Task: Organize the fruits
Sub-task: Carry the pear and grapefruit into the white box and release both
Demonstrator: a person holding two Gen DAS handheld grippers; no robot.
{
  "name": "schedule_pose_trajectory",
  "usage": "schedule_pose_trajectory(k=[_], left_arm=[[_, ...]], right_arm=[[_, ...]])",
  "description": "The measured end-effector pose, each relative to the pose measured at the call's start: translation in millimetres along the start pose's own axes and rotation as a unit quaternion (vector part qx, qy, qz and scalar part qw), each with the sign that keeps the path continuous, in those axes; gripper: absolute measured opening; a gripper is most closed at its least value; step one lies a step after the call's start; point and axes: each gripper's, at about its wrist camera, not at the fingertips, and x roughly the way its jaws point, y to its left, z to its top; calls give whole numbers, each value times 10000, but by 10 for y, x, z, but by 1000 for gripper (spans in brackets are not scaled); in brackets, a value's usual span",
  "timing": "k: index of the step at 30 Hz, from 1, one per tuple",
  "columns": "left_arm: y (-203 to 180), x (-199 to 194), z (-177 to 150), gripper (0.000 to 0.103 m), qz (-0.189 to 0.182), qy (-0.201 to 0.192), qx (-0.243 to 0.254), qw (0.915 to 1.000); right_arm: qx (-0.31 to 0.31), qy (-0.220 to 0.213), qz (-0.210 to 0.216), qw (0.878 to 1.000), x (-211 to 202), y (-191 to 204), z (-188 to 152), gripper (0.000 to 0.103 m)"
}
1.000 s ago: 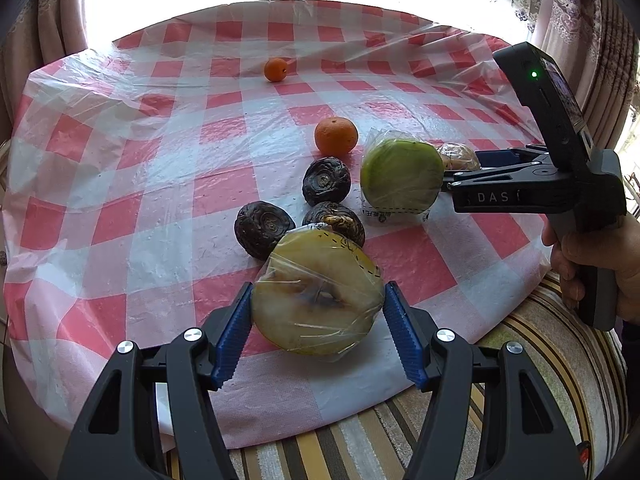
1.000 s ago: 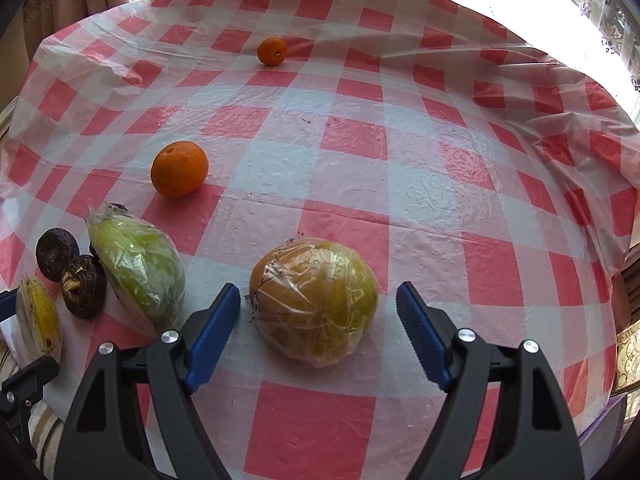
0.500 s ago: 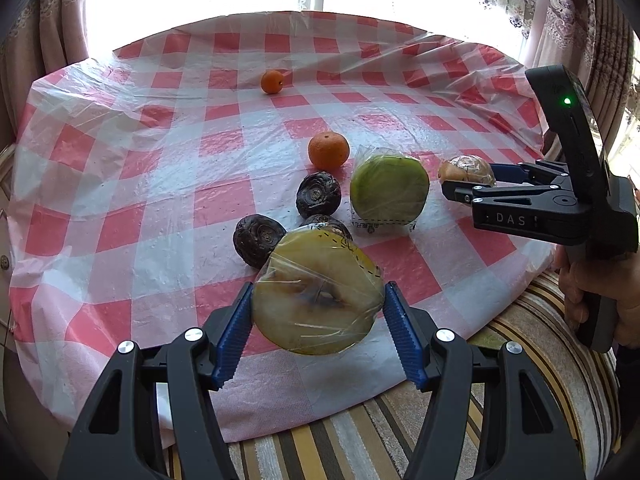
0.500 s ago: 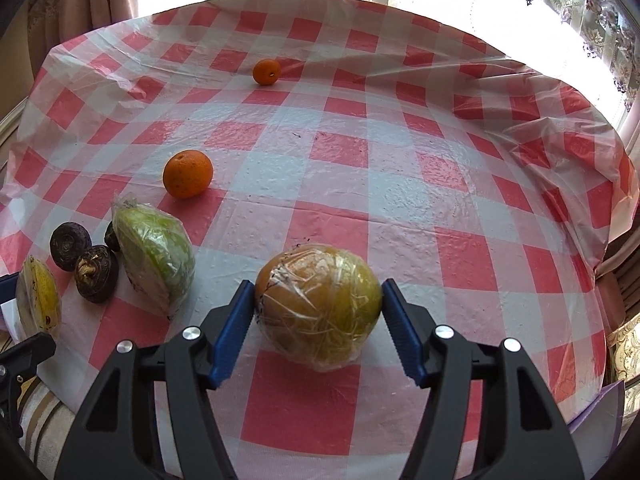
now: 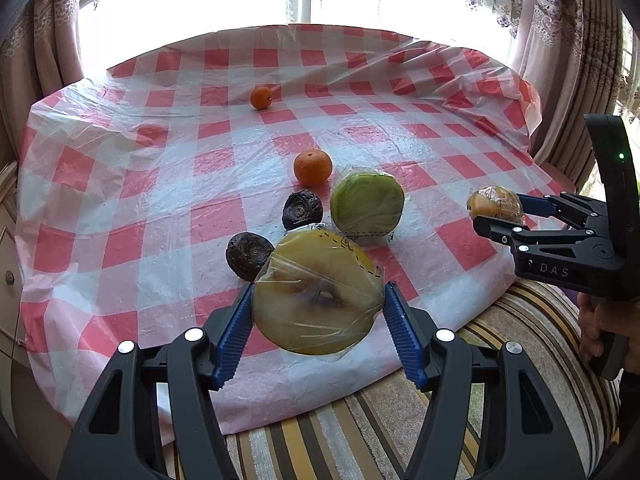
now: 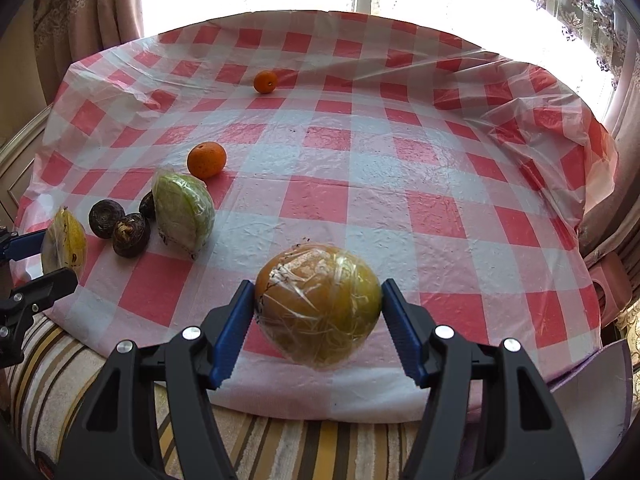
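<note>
My left gripper (image 5: 318, 322) is shut on a plastic-wrapped yellow fruit half (image 5: 316, 296), cut face toward the camera, held above the near table edge. My right gripper (image 6: 318, 320) is shut on a wrapped yellow-orange fruit (image 6: 318, 304), also lifted; it also shows at the right of the left wrist view (image 5: 495, 204). On the red-checked tablecloth (image 5: 168, 184) lie a wrapped green fruit half (image 5: 367, 202), two dark wrinkled fruits (image 5: 302, 210) (image 5: 249, 255), a near orange (image 5: 313, 167) and a small far orange (image 5: 261, 97). A third dark fruit (image 6: 131, 235) shows in the right wrist view.
A striped cushion (image 5: 540, 344) lies under the near table edge. Curtains (image 5: 560, 40) and a bright window stand behind the table. A wooden cabinet (image 5: 8, 264) is at the left. The left gripper and its fruit also show at the left of the right wrist view (image 6: 64, 240).
Both grippers have pulled back and up from the table. The right gripper closed on the wrapped yellow-orange fruit and lifted it. The left kept its hold on the yellow half.
</note>
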Motion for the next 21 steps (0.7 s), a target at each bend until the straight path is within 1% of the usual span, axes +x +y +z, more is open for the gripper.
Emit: schedule_pose_trajectory(k=[13, 21], left_arm=[[-254, -130, 140, 61, -113, -94, 353, 9993], [-488, -159, 225, 61, -223, -95, 661, 9975]], right_arm=[[200, -63, -62, 9998, -300, -273, -256, 65], [358, -53, -175, 9992, -439, -522, -423, 65]])
